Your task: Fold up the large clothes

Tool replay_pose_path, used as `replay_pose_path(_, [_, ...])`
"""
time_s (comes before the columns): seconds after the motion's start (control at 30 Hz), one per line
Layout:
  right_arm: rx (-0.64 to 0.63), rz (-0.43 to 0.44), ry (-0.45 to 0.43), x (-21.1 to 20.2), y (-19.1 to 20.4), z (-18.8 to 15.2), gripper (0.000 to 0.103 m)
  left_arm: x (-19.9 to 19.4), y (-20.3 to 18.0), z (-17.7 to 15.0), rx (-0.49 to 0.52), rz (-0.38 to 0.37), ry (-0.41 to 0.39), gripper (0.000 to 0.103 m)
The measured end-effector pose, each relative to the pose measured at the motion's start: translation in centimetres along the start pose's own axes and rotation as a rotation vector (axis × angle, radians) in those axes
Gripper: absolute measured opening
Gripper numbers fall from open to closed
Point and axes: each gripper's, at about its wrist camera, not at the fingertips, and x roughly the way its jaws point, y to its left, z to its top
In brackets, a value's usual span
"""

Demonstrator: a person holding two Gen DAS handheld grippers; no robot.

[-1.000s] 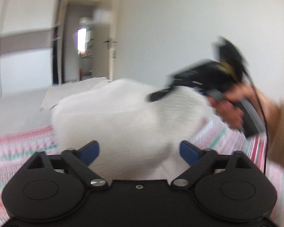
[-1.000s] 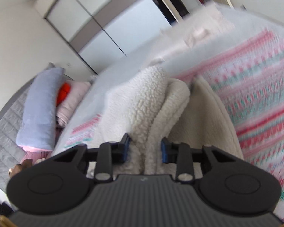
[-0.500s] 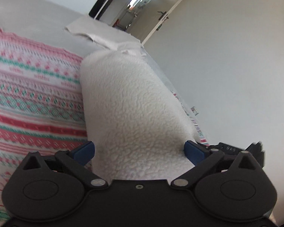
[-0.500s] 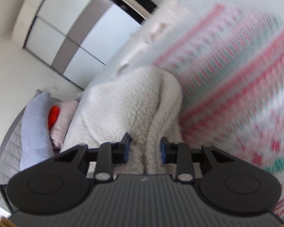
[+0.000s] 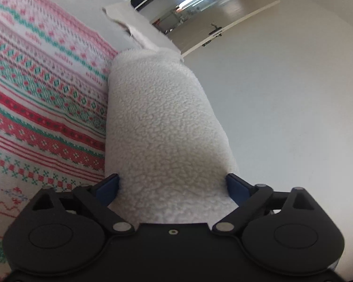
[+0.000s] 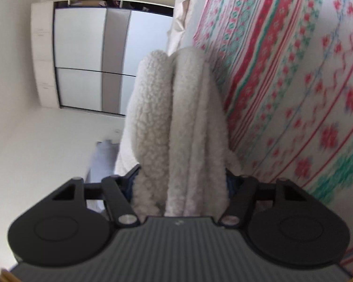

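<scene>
A thick cream fleece garment, folded into a bundle, lies on a bed cover with red, green and white knit pattern. My left gripper stands wide, its blue pads on either side of the bundle's end, gripping it. In the right wrist view the same fleece shows as two or three stacked folds. My right gripper has spread wider and still clasps the folds between its blue pads.
A white wall and an open door lie beyond the bed's far edge. A flat beige cloth lies past the bundle. A white wardrobe with grey panels and a bluish pillow show on the right wrist's left.
Both grippers have rolled and swung with the fleece, laying the bundle down on the patterned cover. The right gripper's jaws have widened around the folds. The other hand has left the left wrist view.
</scene>
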Motion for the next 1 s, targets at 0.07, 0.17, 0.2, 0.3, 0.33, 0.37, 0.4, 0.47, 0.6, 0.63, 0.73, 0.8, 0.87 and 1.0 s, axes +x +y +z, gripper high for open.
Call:
replay_pose_path(0.07, [-0.009, 0.018, 0.02, -0.3, 0.9, -0.9, 0.063, -2.1, -1.0, -0.2, 0.047, 0.0, -0.013, 0.086])
replay_pose_path(0.17, [-0.042, 0.009, 0.103, -0.2, 2.9, -3.1, 0.063, -5.7, -1.6, -0.5, 0.072, 0.021, -0.023, 0.086])
replay_pose_path(0.2, [-0.059, -0.002, 0.132, 0.1, 3.6, -4.0, 0.063, -7.1, -1.6, -0.7, 0.074, 0.026, -0.021, 0.086])
replay_pose_path(0.3, [-0.079, -0.03, 0.196, -0.3, 4.9, -6.9, 0.064, -10.4, -1.2, -1.7, 0.09, 0.044, 0.007, 0.086])
replay_pose_path(0.33, [-0.085, -0.05, 0.211, -0.3, 5.0, -7.6, 0.066, -11.0, -1.0, -2.2, 0.102, 0.062, 0.022, 0.087])
replay_pose_path(0.37, [-0.094, -0.083, 0.217, -0.4, 5.1, -8.2, 0.068, -11.4, -0.9, -2.8, 0.136, 0.095, 0.036, 0.087])
replay_pose_path(0.4, [-0.115, -0.122, 0.209, -0.5, 5.1, -8.5, 0.074, -11.5, -0.8, -3.4, 0.178, 0.12, 0.031, 0.087])
replay_pose_path(0.47, [-0.122, -0.165, 0.192, -0.9, 5.4, -8.6, 0.079, -12.1, -0.8, -3.7, 0.197, 0.13, 0.001, 0.089])
replay_pose_path(0.6, [-0.209, -0.256, 0.081, -3.7, 8.4, -7.6, 0.082, -13.5, -3.2, -3.5, 0.346, 0.18, -0.132, 0.089])
replay_pose_path(0.63, [-0.233, -0.267, 0.042, -4.5, 9.4, -7.2, 0.083, -13.5, -3.8, -3.5, 0.399, 0.196, -0.155, 0.089])
replay_pose_path(0.73, [-0.254, -0.243, -0.047, -5.5, 11.7, -6.4, 0.084, -12.8, -4.9, -3.3, 0.489, 0.215, -0.201, 0.087])
replay_pose_path(0.8, [-0.247, -0.24, -0.061, -4.2, 12.3, -5.4, 0.082, -11.9, -5.0, -3.3, 0.52, 0.207, -0.22, 0.087])
replay_pose_path(0.87, [-0.226, -0.284, -0.056, -2.1, 12.0, -4.6, 0.077, -10.9, -5.1, -3.4, 0.537, 0.195, -0.222, 0.08])
replay_pose_path(1.0, [-0.204, -0.378, -0.037, 3.6, 10.5, -4.1, 0.033, -9.4, -5.2, -3.9, 0.577, 0.174, -0.191, 0.067])
